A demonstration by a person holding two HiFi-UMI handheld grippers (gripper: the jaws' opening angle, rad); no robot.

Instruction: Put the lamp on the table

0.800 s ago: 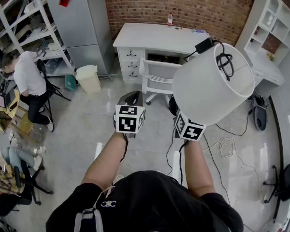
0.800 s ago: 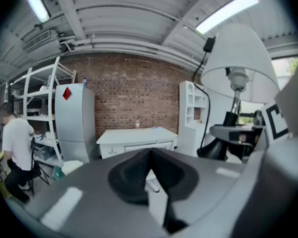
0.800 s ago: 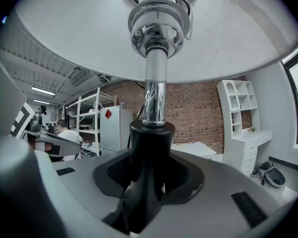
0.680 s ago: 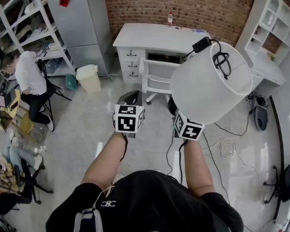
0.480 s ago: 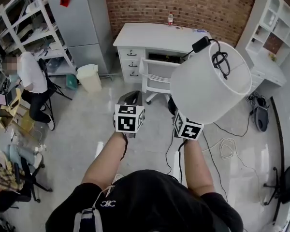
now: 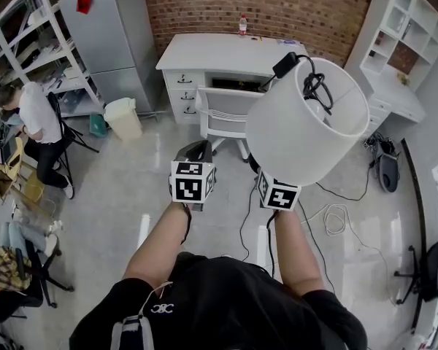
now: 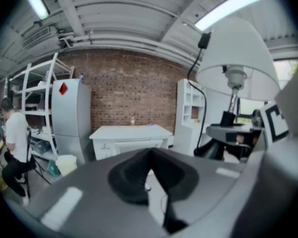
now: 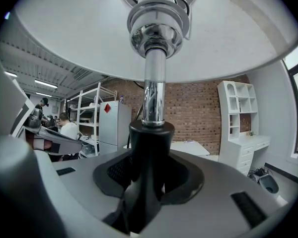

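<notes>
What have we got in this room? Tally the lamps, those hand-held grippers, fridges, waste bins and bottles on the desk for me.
lamp: 1
grippers: 2, the left gripper and the right gripper
fridge: 1
waste bin: 1
bottle on the desk: 1
Total: 6

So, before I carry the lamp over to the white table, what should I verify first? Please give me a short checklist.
1. Grip: ok. The right gripper is closed on the black stem of the lamp.
2. Spare hand: ok. The left gripper is shut and empty.
3. Landing space: ok. The table is mostly bare, with a bottle at its back edge.
4. Approach: not ok. A chair stands in front of the table.
5. Loose cord: cannot tell. It is bundled in the shade's top, but whether it is secured is unclear.
</notes>
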